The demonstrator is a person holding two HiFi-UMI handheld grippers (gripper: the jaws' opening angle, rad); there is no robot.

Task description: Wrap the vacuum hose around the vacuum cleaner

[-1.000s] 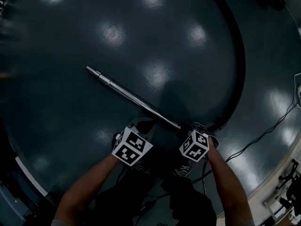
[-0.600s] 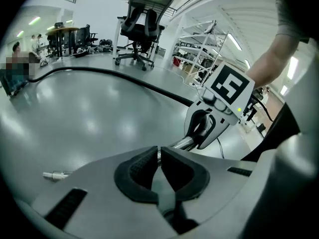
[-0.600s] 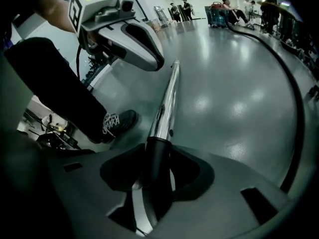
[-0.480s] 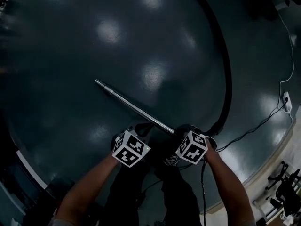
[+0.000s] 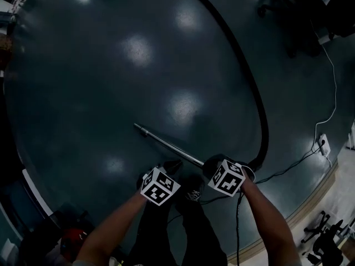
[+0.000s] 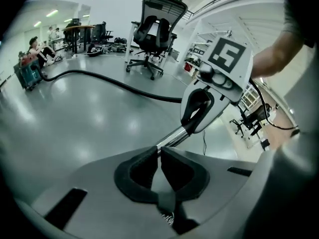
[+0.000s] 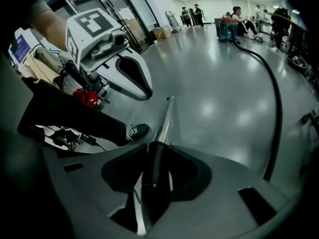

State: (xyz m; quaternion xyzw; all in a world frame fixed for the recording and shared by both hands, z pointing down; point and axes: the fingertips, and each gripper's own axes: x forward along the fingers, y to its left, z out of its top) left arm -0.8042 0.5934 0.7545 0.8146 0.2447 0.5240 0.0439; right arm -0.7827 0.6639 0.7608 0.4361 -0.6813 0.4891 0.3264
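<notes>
The right gripper (image 7: 157,149) grasps the black end of one chrome metal wand (image 5: 166,143). Its jaws have just been closing on that end. The left gripper (image 6: 159,151) is clenched on nothing, just beside the wand. One black vacuum hose (image 5: 244,65) curves from the right gripper toward the far edge of the dark glossy floor (image 5: 111,93). Compared with a second ago, the floor lies farther below both grippers and the wand looks shorter.

**A:** We've got a black hose (image 5: 244,65) on a glossy grey floor (image 5: 100,82)!

**B:** And we see the wand (image 5: 166,143) in shiny silver, its handle (image 7: 152,173) black, and black-and-white square markers on the left cube (image 5: 160,186) and right cube (image 5: 227,177).
</notes>
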